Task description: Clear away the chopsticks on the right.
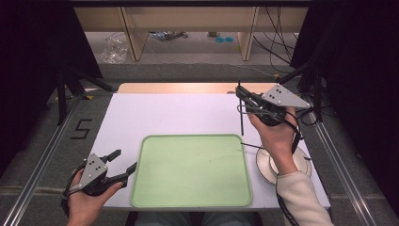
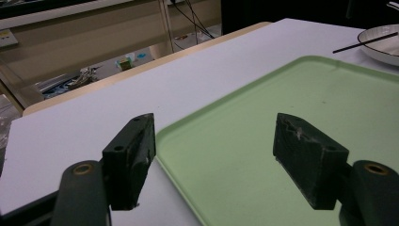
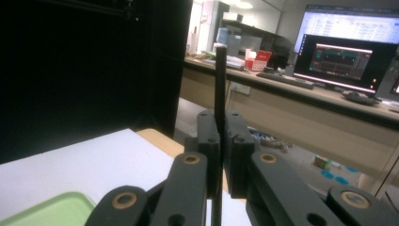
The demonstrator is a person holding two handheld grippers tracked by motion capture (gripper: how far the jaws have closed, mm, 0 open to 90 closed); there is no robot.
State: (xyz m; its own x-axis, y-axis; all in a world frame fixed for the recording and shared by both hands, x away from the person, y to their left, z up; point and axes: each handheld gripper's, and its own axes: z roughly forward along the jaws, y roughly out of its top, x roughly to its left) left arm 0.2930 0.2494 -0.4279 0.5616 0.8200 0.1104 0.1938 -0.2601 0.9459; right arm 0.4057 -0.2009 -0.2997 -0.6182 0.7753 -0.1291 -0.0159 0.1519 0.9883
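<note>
One black chopstick (image 1: 241, 113) is clamped upright in the right tool (image 1: 244, 101); the left tool (image 1: 123, 165) is held open. Placement on the green tray (image 1: 155, 188) is judged next.

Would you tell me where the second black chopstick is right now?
In the high view, the second chopstick lies at the right, resting across the plate, its tip reaching the green tray.

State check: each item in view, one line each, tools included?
Right tool: shut on the held chopstick, raised above the table.
Held chopstick: upright, clamped between the right tool's jaws.
Second chopstick: lying across the plate's rim.
Plate: upright on the table, right of the tray.
Tray: flat on the table, nothing on it.
Left tool: open, holding nothing, at the tray's left edge.
</note>
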